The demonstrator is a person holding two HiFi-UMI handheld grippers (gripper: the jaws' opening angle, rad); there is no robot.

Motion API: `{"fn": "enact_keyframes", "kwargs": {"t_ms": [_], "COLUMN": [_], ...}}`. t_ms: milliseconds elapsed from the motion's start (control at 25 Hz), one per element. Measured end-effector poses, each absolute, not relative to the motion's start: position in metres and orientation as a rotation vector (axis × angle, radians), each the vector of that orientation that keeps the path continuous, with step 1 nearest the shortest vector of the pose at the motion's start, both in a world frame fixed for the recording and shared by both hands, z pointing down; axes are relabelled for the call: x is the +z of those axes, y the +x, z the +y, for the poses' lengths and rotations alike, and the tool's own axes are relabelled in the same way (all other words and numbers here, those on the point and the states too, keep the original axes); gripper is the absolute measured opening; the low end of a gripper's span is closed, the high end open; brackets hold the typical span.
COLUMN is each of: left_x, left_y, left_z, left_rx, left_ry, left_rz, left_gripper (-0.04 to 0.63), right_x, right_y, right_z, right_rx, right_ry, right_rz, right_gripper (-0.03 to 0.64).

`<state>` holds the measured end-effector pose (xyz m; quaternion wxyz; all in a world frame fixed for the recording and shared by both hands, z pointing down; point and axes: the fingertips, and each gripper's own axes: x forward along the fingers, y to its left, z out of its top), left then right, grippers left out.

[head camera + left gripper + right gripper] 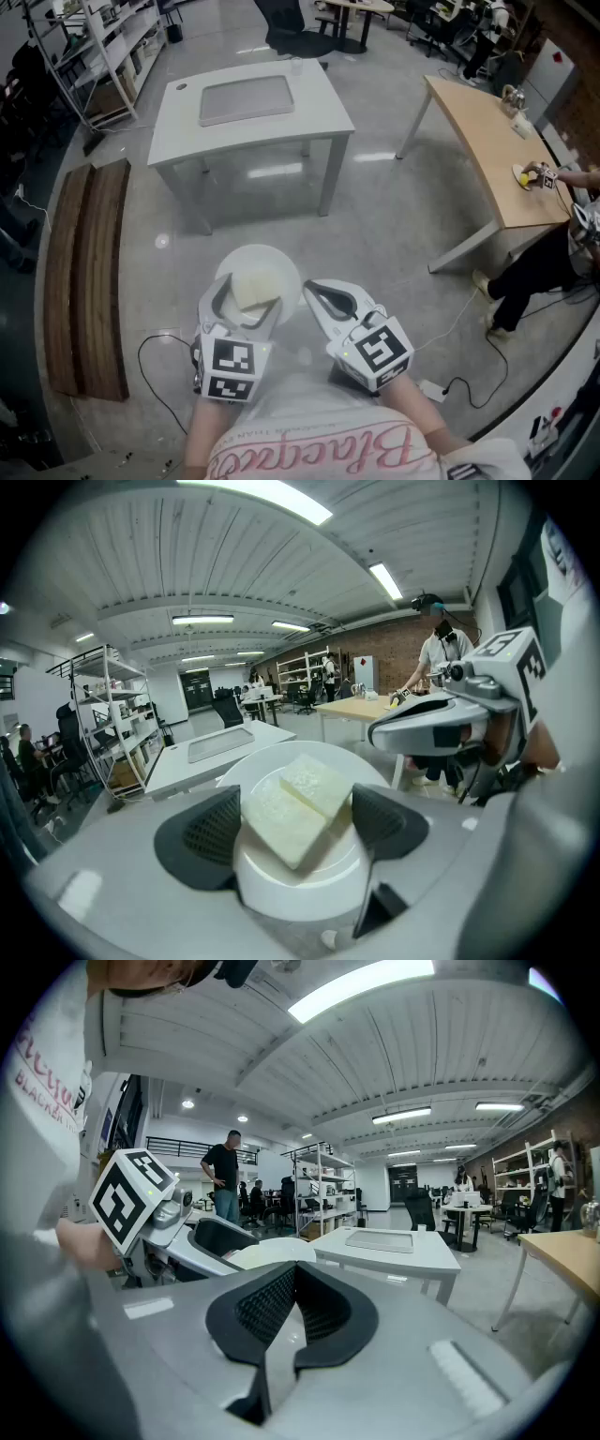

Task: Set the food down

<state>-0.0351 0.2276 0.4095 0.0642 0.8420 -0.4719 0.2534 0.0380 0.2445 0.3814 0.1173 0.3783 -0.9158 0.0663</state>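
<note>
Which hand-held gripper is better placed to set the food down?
Left: the left hand-held gripper grips the plate carrying the food; the right hand-held gripper is shut and empty.

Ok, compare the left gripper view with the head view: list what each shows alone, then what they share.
Only the left gripper view: the food is two separate pale cream food blocks, the left gripper has a jaw on each side of the round white plate, and a ceiling light strip runs overhead.
Only the head view: the long dark wooden bench and the white shirt with pink lettering.
Both: plate, food, the white square table with its flat grey tray, and the right gripper.
</note>
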Motion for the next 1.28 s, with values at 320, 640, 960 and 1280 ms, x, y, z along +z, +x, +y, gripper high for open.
{"fn": "enact_keyframes", "kwargs": {"t_ms": [320, 640, 960, 1280], "left_x": [0.41, 0.409, 0.409, 0.408], "left_y": [-0.032, -0.028, -0.029, -0.029], "left_z": [0.222, 0.223, 0.22, 0.205], "left_rx": [0.743, 0.719, 0.738, 0.724], "left_ry": [2.528, 2.521, 2.52, 2.524], "left_rz": [-1.446, -1.463, -1.468, -1.464], "left_gripper": [0.371, 0.371, 0.371, 0.371], "right_x": [0.385, 0.382, 0.386, 0.39], "right_y": [0.042, 0.049, 0.049, 0.048], "right_z": [0.242, 0.244, 0.248, 0.232], "right_rx": [0.183, 0.213, 0.218, 0.249], "right_ry": [1.084, 1.09, 1.07, 1.061], "right_rz": [-2.675, -2.716, -2.718, -2.71], "right_gripper": [0.001, 0.002, 0.002, 0.002]}}
